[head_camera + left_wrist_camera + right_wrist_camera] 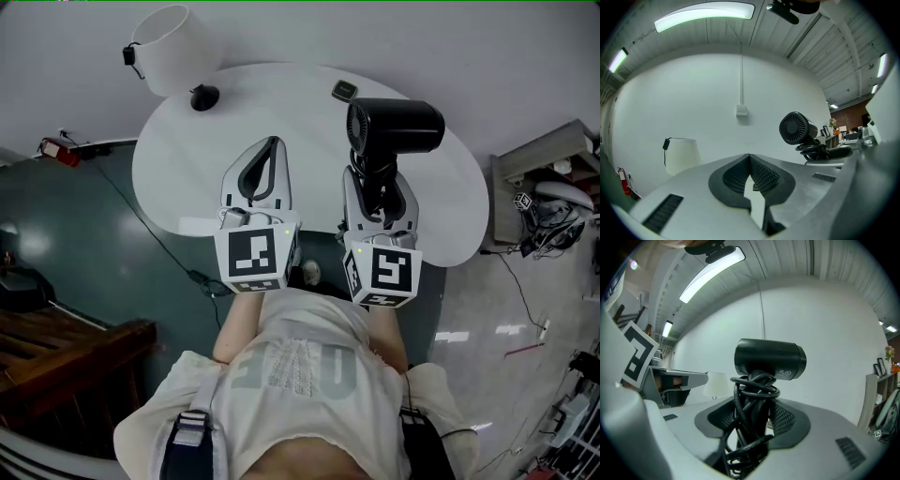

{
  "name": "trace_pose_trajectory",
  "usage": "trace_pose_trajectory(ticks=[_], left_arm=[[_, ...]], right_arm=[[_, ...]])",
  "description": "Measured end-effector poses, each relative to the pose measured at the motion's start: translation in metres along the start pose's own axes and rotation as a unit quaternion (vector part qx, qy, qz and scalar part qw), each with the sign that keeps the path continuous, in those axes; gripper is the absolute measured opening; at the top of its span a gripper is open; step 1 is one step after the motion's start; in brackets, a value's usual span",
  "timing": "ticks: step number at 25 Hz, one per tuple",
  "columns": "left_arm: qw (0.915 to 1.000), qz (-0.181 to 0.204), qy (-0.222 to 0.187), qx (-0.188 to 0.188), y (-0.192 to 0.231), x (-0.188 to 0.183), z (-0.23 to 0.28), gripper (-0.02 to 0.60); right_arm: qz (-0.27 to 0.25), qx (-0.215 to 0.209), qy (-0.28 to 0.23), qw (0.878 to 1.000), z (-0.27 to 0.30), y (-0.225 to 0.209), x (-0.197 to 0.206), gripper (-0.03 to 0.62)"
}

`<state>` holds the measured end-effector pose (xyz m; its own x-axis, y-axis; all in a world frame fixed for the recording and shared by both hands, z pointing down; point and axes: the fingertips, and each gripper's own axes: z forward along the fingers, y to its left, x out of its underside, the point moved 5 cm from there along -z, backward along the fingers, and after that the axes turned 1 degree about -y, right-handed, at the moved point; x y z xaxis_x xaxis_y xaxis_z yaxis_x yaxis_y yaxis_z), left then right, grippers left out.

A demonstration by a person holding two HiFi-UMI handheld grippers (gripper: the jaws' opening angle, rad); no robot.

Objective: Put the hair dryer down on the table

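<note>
- Hair dryer (394,127) hangs upright over the table (187,159), its cord-wrapped handle clamped between the jaws of the right gripper (378,192).
- Lowering probably goes best slow and straight down onto bare tabletop, laying the barrel on its side before the jaws part, so it cannot topple.
- Right gripper points forward above the near edge.
- Left gripper (262,178) sits level beside it, jaws together and empty.

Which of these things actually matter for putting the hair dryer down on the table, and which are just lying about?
In the job:
hair dryer, its cord wound up
right gripper, clamped on it
white table

Just lying about:
white lampshade
small black round thing
small dark gadget
red fire extinguisher on the floor
left gripper, shut and empty
</note>
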<state>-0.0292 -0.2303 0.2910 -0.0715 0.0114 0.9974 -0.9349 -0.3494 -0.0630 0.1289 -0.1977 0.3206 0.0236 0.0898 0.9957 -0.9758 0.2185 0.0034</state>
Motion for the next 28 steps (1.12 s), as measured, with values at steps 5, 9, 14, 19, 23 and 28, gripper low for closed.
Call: trace_pose_trajectory(ticks=[5,9,14,19,23,28], left_arm=[[0.9999,0.008,-0.009,0.011,0.010,-0.007,0.017,0.005],[0.9997,0.011,-0.015,0.018,0.018,-0.010,0.026,0.005],[0.9997,0.011,-0.013,0.020,0.029,-0.006,0.034,0.005],[0.9997,0.006,-0.008,0.020,0.038,0.000,0.040,0.006],[0.9998,0.001,-0.009,0.019,0.044,0.004,0.045,0.005],[0.9998,0.003,-0.001,0.020,0.048,0.012,0.053,0.006]], right_arm=[[0.002,0.003,-0.008,1.000,0.022,0.003,-0.007,0.224],[0.005,0.003,-0.012,1.000,0.037,0.007,-0.010,0.224],[0.002,0.002,-0.007,1.000,0.053,0.013,-0.007,0.224],[0.004,0.001,0.020,1.000,0.073,0.013,0.009,0.224],[0.017,-0.004,0.061,0.998,0.093,0.011,0.037,0.224],[0.030,-0.010,0.131,0.991,0.115,0.010,0.086,0.224]])
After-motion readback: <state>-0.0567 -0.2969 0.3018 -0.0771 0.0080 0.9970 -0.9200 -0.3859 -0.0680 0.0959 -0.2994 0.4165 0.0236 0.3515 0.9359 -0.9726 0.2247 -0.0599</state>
